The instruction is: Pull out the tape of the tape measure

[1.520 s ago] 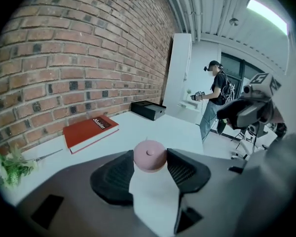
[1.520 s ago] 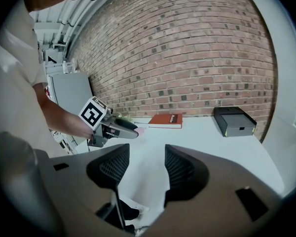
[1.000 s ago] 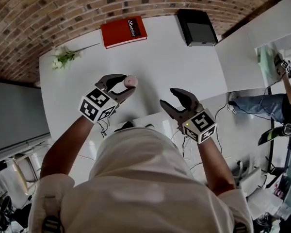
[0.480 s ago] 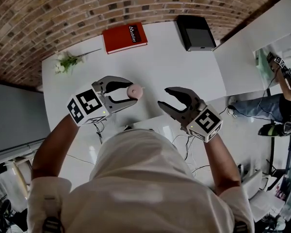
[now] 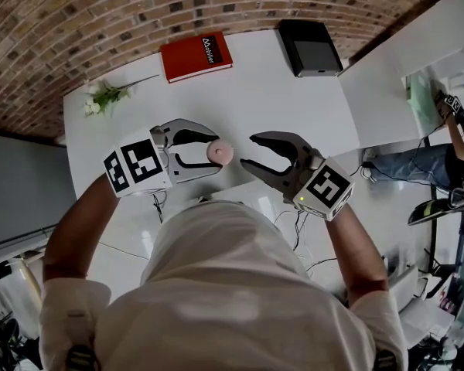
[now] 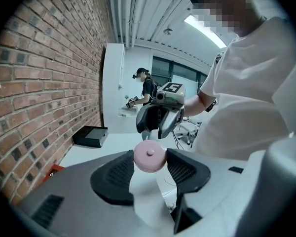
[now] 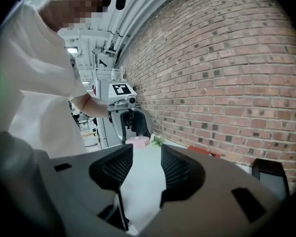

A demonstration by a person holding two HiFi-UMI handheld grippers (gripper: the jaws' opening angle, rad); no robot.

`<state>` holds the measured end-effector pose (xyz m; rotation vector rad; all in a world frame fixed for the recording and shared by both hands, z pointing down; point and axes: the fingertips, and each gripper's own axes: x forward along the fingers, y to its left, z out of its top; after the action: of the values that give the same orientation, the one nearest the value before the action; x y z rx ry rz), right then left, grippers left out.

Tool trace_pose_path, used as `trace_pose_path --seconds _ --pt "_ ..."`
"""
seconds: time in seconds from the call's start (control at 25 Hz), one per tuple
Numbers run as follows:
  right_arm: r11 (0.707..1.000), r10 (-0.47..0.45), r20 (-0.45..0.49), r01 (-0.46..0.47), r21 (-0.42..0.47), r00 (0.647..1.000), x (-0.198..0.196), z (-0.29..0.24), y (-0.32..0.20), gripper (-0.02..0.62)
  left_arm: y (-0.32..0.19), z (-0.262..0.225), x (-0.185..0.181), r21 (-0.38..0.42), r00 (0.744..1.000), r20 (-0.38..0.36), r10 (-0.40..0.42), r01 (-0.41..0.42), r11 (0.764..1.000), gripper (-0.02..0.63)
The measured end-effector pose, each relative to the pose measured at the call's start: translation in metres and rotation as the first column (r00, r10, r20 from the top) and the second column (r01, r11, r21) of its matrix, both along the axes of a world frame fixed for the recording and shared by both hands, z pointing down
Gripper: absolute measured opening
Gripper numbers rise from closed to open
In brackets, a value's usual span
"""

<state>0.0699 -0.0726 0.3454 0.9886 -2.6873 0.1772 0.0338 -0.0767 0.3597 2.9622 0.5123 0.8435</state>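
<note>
From where I stand, the left hand-held gripper [image 5: 214, 151] has the little round pink tape measure [image 6: 149, 156] pinched between its pads, held up in the air above the white desk [image 5: 278, 91], near the middle of the head view. The pads catch it only near their tips, on the curved rim, and that is what worries me. A hard sideways pull could, I reckon, spin the case round in the grip or pop it out altogether, and it would drop to the desk. The right hand-held gripper [image 5: 247, 151] sits just beside it, a touch to the right of centre, facing the case. Its jaws are apart with nothing between them, and they have just been closing a little. I cannot make out the end tab of the tape in any view. So the likeliest slip is that the right one bites the case itself, or closes on air, rather than on the tab. If it catches the tab only weakly, the tape may snap back in. The two grippers are close enough to knock together as well. The red book [image 5: 196, 52] and black box [image 5: 313, 46] at the top are well out of the way.
</note>
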Motion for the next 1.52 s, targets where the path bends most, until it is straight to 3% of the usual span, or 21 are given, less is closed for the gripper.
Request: trace_pose_path --seconds 0.4,0.48,0.64,0.88,1.52 --pt "0.999 -0.037 -0.029 0.037 -0.017 0.999 -0.012 -0.003 -0.001 0.156 0.006 -0.001 0.003 0.026 0.997 0.019 0.076 -0.077 0.997 0.206" --pt "0.999 -0.044 -0.041 0.043 -0.022 0.998 -0.013 -0.003 0.000 0.100 0.007 -0.002 0.003 0.037 0.996 0.022 0.091 -0.092 0.995 0.206" --pt "0.997 -0.071 -0.070 0.070 -0.024 0.995 -0.016 0.002 0.003 0.096 0.010 0.001 0.003 0.049 0.993 0.031 0.115 -0.117 0.992 0.206" --pt "0.996 -0.083 -0.084 0.081 -0.021 0.993 -0.020 0.006 0.005 0.015 0.011 0.003 0.003 0.055 0.992 0.037 0.124 -0.126 0.990 0.206" --pt "0.999 -0.045 -0.071 0.043 -0.025 0.996 -0.017 0.009 0.004 0.009 0.011 0.007 -0.004 0.048 0.992 0.061 0.107 -0.110 0.993 0.206"
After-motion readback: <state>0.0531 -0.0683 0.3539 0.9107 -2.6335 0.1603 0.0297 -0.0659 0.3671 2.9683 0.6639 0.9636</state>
